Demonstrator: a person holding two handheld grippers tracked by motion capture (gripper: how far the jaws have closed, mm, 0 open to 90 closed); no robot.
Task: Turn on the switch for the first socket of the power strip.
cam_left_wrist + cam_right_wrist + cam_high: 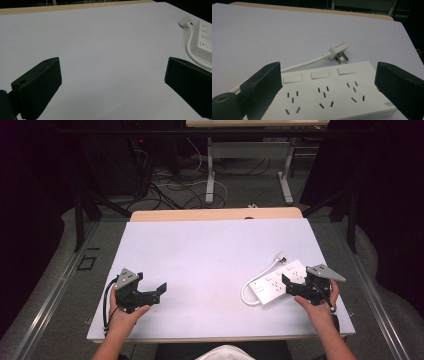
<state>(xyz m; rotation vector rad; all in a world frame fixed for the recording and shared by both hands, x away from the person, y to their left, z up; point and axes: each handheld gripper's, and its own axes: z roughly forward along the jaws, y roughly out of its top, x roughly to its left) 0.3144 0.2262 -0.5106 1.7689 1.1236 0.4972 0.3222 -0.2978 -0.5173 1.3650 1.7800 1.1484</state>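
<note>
A white power strip (276,282) with three socket sets and three rocker switches (320,74) lies on the right part of the pale board (210,255). Its white cable (304,63) loops round to a three-pin plug (339,51) lying loose beyond it. My right gripper (328,67) hovers at the strip's near right end (291,287), open, its jaws wide apart and not touching the strip. My left gripper (157,295) is held over the bare left part of the board, jaws pointing right, open with nothing between them (112,65). The strip (205,37) and plug (185,21) sit far to its right.
The board rests on a wooden table whose far edge (215,214) shows beyond it. Behind the table are the metal legs of another desk (210,175) and loose cables (170,185) on the floor. Dark curtains close in both sides.
</note>
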